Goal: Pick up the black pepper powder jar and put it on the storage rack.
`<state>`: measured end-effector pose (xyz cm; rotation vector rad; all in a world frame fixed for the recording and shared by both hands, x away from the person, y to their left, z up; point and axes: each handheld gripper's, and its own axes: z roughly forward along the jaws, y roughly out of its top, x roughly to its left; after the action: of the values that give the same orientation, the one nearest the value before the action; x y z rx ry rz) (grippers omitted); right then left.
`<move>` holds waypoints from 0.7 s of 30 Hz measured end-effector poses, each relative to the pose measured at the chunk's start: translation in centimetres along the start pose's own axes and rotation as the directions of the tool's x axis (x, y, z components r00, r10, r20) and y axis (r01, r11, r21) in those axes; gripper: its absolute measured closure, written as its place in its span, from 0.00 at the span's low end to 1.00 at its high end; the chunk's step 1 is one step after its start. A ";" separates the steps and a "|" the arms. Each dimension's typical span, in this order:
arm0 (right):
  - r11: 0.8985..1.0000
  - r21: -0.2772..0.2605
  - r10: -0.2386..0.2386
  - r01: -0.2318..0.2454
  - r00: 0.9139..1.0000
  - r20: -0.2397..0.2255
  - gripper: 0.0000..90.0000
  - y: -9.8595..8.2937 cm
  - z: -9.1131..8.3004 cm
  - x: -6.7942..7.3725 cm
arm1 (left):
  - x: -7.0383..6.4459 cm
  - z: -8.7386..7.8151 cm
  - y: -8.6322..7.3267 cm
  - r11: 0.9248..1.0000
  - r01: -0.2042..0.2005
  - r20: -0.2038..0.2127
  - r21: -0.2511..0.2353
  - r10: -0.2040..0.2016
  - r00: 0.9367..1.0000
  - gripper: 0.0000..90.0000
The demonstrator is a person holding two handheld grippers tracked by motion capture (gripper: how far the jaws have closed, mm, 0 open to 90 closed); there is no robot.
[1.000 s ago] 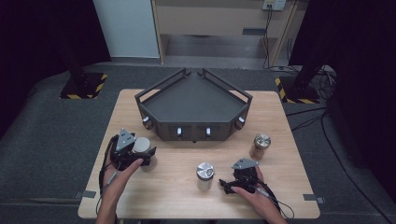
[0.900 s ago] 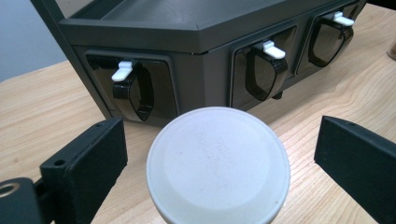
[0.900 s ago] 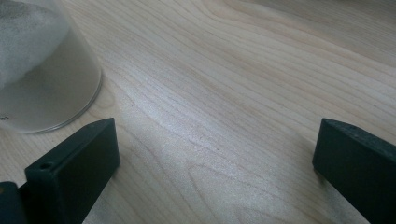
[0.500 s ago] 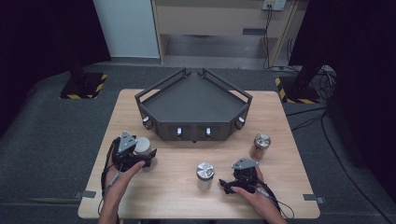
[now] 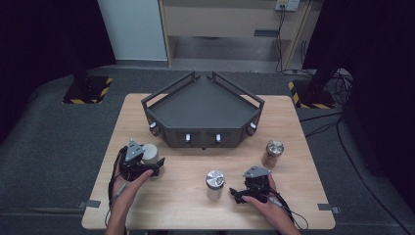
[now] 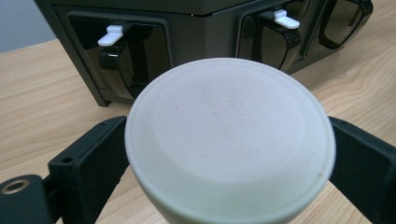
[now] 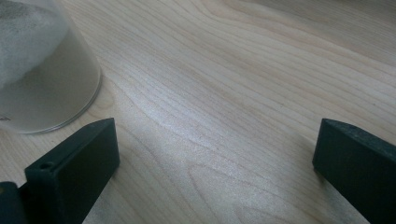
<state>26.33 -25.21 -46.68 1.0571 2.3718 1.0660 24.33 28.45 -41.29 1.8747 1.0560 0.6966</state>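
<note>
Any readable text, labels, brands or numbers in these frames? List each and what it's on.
No text here can be quoted.
White lid between the left gripper's fingers: faint embossed lettering, upside down, too faint to read.
Glass jar in the right gripper view: tiny dark mark at its base, too small to read.
Black tray, metal-lidded jar, brown jar: no legible text.

**Where my three cameras sit**

My high view looks forward and down over the whole table [image 5: 293, 122]. My left gripper view sits close behind a white lid [image 6: 229, 140], facing the tray [image 6: 196, 28]. My right gripper view skims the tabletop beside a jar [image 7: 42, 79].
</note>
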 end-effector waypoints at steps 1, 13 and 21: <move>1.000 0.000 0.000 0.000 1.000 0.000 0.01 0.0 0.0 0.0 | 0.0 0.0 0.0 1.000 0.003 0.000 -0.001 -0.003 1.000 0.07; 1.000 0.000 0.000 0.000 1.000 0.000 0.01 0.0 0.0 0.0 | 0.5 -0.1 -1.3 0.998 0.046 0.013 -0.044 -0.046 0.999 0.34; 1.000 0.000 0.000 0.000 1.000 0.000 0.01 0.0 0.0 0.0 | -0.5 -0.1 -1.1 0.999 0.018 -0.010 -0.044 -0.018 1.000 0.36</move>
<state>26.34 -25.21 -46.67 1.0570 2.3719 1.0659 23.55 28.42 -42.23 1.8236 1.0541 0.7142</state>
